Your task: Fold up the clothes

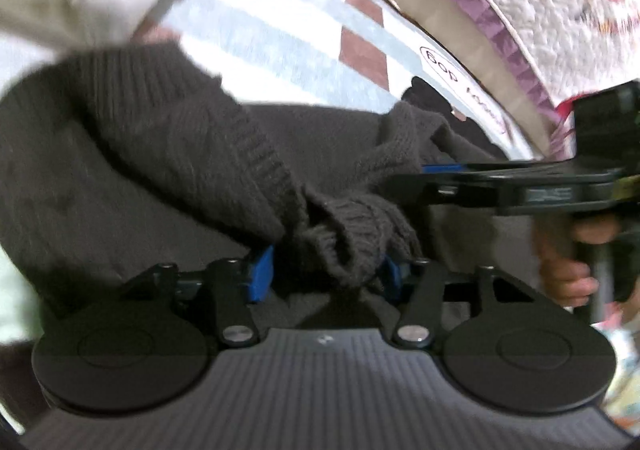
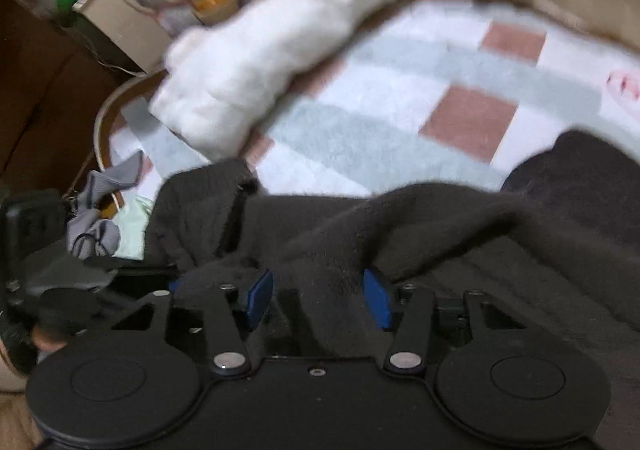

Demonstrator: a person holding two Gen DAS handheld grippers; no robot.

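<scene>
Sweater, dark knit, soft, limp, stretchy; left tool pinches ribbed cuff, right tool grips bunched fabric; hold ribbed edges.

You are working over a bed covered by a checked blanket of white, pale grey-green and dusty pink squares. Directly on it, nearest you, lies the dark brown knitted sweater, bunched and creased. Farther off and to the left, a white fluffy garment stretches across the blanket. At the left edge, small grey socks rest in a crumpled heap.
</scene>
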